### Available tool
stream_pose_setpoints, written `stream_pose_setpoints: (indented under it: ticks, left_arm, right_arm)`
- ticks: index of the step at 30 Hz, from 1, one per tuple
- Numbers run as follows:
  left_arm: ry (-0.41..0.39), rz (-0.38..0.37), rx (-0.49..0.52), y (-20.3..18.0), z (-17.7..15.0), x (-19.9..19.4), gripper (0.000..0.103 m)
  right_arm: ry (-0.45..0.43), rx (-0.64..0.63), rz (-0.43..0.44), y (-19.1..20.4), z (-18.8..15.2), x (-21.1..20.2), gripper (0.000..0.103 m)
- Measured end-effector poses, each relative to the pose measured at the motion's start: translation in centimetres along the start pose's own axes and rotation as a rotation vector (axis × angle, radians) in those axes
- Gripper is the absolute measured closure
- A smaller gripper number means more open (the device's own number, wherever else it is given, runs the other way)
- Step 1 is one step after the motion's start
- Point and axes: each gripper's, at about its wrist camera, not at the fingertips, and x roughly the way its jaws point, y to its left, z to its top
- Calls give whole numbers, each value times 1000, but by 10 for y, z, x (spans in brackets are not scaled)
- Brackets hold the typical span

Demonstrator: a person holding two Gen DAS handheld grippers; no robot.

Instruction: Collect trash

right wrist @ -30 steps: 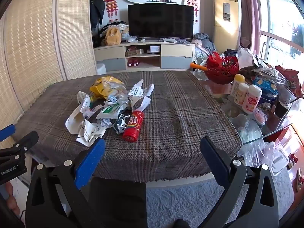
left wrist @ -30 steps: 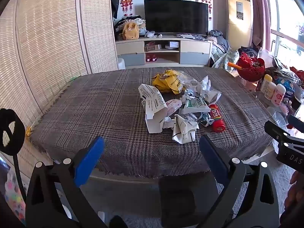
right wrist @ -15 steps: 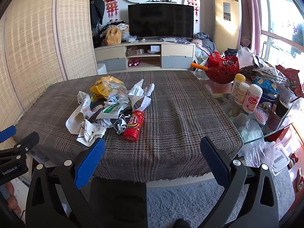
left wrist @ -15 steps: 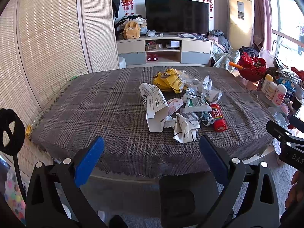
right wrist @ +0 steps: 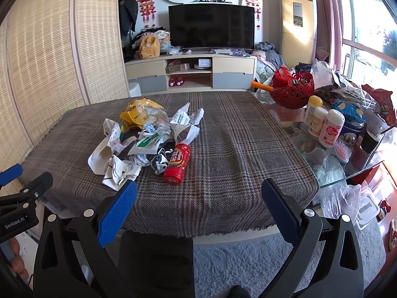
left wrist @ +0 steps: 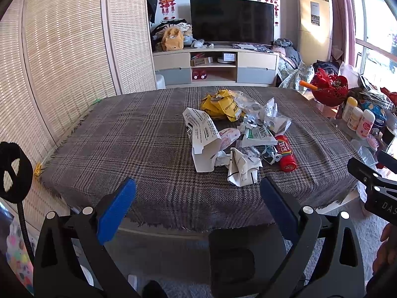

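A heap of trash lies mid-table on a grey plaid cloth (left wrist: 139, 136): a white printed carton (left wrist: 202, 136), crumpled white paper (left wrist: 242, 168), a yellow wrapper (left wrist: 220, 104), clear plastic, and a red snack tube (left wrist: 286, 152). In the right wrist view the same red tube (right wrist: 177, 164) and carton (right wrist: 106, 146) sit left of centre. My left gripper (left wrist: 197, 202) is open, hovering at the table's near edge, short of the heap. My right gripper (right wrist: 198, 203) is open too, over the near edge to the right of the trash. Nothing sits between either pair of fingers.
A dark chair back (left wrist: 233, 255) stands below the near edge. On bare glass at the right are a red bowl (right wrist: 291, 92), bottles (right wrist: 330, 131), snack bags and a hairbrush (right wrist: 343, 151). A TV stand (left wrist: 214, 65) is beyond the table; a woven screen (left wrist: 62, 57) is left.
Both grippers have eased slightly forward toward the table; the trash looks a little nearer. Both stay open and nothing has been touched.
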Motion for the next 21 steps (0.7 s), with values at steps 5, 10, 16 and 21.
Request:
stream_pose_setpoints:
  ticks: [5, 10, 16, 21]
  left_arm:
    - [-2, 2, 2, 0, -1, -1, 8]
    - [2, 0, 3, 0, 0, -1, 8]
    - [4, -4, 3, 0, 1, 0, 8]
    - [22, -21, 31, -1, -1, 7, 8]
  right_arm:
    - [-1, 1, 0, -2, 1, -1, 3]
    - [0, 2, 2, -2, 1, 0, 3]
    - [20, 52, 60, -10, 4, 2, 3]
    - [51, 58, 29, -15, 4, 14, 3]
